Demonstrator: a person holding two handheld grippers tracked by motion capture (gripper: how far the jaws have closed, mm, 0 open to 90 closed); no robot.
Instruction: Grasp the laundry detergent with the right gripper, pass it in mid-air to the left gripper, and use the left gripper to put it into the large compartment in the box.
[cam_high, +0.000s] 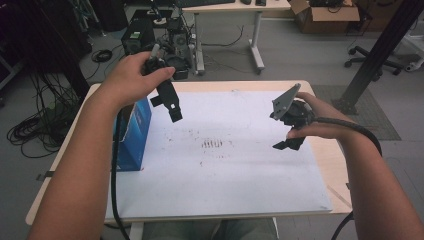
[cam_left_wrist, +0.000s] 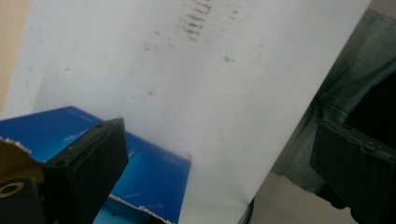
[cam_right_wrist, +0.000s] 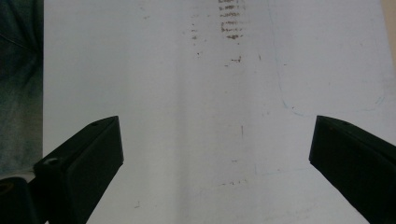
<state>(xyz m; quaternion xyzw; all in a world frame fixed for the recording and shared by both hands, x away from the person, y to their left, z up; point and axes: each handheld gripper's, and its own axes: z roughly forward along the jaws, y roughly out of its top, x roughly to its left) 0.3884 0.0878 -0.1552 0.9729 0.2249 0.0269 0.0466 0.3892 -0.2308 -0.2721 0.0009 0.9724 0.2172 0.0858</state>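
My left gripper (cam_high: 174, 115) hangs in the air above the back left of a white sheet (cam_high: 225, 170), tilted down toward the person. In the left gripper view its jaws stand wide apart, so the left gripper (cam_left_wrist: 219, 135) is open with nothing in it. A blue cardboard box (cam_high: 135, 131) with a torn top stands just below and to the left of it, and the box (cam_left_wrist: 156, 170) lies partly behind one jaw. My right gripper (cam_high: 286, 145) hovers over the sheet's right side. This right gripper (cam_right_wrist: 215, 126) is also open and holds nothing, above bare paper.
Dark smudges (cam_high: 212, 144) mark the middle of the sheet, which covers most of a light wooden table (cam_high: 334, 165). The person's trousers (cam_left_wrist: 355, 70) lie beyond the table's near edge. Behind the table, cables, computer cases (cam_high: 137, 36), a desk and an office chair stand on the floor.
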